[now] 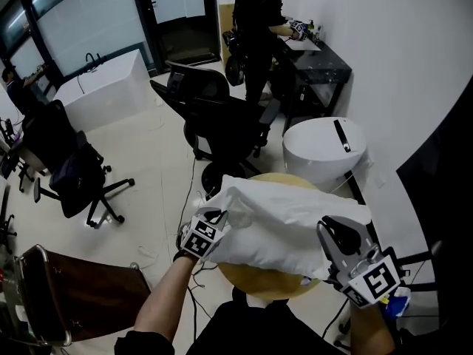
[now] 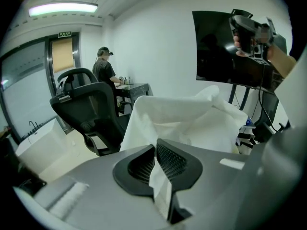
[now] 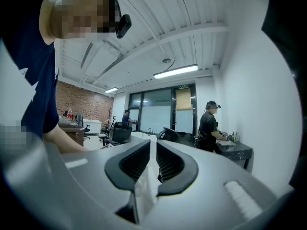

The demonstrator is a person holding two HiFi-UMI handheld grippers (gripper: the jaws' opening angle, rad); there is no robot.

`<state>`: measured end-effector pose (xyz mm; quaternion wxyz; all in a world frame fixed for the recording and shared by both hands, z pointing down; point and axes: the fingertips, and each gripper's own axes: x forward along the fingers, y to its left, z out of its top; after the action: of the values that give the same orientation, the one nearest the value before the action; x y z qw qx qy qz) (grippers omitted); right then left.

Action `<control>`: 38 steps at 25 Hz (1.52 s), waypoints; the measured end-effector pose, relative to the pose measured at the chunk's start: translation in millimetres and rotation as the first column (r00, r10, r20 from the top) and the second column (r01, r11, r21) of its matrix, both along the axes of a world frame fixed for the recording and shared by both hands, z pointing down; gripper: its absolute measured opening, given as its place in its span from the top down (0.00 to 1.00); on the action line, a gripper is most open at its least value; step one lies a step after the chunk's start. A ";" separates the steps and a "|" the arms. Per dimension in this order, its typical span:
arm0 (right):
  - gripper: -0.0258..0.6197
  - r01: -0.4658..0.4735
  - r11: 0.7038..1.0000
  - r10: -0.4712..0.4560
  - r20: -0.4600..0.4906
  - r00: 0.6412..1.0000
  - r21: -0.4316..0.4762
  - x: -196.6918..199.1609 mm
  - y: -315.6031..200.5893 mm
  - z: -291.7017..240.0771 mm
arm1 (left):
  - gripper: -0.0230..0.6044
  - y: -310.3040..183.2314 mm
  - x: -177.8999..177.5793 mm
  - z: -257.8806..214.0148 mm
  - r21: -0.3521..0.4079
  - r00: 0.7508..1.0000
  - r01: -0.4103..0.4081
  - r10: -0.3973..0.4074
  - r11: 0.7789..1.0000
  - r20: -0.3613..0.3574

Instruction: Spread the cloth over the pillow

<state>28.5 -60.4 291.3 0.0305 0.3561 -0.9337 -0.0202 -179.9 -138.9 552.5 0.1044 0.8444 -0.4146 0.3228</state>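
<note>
While both claws have hold of the cloth (image 1: 284, 217), I judge the spreading about half done. The left gripper (image 2: 156, 152) is closed tight with a fold of white fabric nipped between its pads. The right gripper (image 3: 152, 150) has its jaws drawn in on a strip of the same fabric, with only a narrow gap showing above it. Over the round tan table (image 1: 259, 293) the cloth is held up and stretched between my two claws. It lies bunched and creased across the plump white bulk under it, which I take for the pillow (image 1: 247, 256). White on white, I cannot tell how much of the pillow is covered on the side of the table away from me. What is left, as I see it, is to draw the cloth flat, lower it so it drapes evenly, and let go. Beyond the table stands a white drum-shaped unit (image 1: 325, 150), and further beyond that a black office chair (image 1: 222, 117) on the pale floor. Well beyond the table a person (image 1: 255, 21) works at a dark desk (image 1: 325, 61) against the white wall. Far off to the table's left is another black chair (image 1: 70, 172).
</note>
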 end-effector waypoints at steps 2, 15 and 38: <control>0.89 0.028 1.000 -0.028 -0.004 1.000 0.003 -0.4 -7.5 0.3 | 0.96 15.3 -1.3 -16.2 0.032 1.000 -0.022 0.022 0.999 -0.007; 0.89 0.365 0.931 -0.362 -0.079 0.929 0.024 -45.0 -33.4 -4.1 | 0.96 143.3 -44.8 -63.5 0.078 0.989 0.012 -0.024 0.997 0.146; 0.78 0.480 0.747 -0.639 -0.300 0.708 -0.459 -187.8 -110.2 189.7 | 0.82 214.7 -35.8 158.4 -0.393 0.920 -0.221 0.325 0.893 0.221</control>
<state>-159.3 -170.6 481.0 0.2949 0.0249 -0.9535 0.0567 -215.7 75.8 710.9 0.1506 0.8068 -0.2348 0.5209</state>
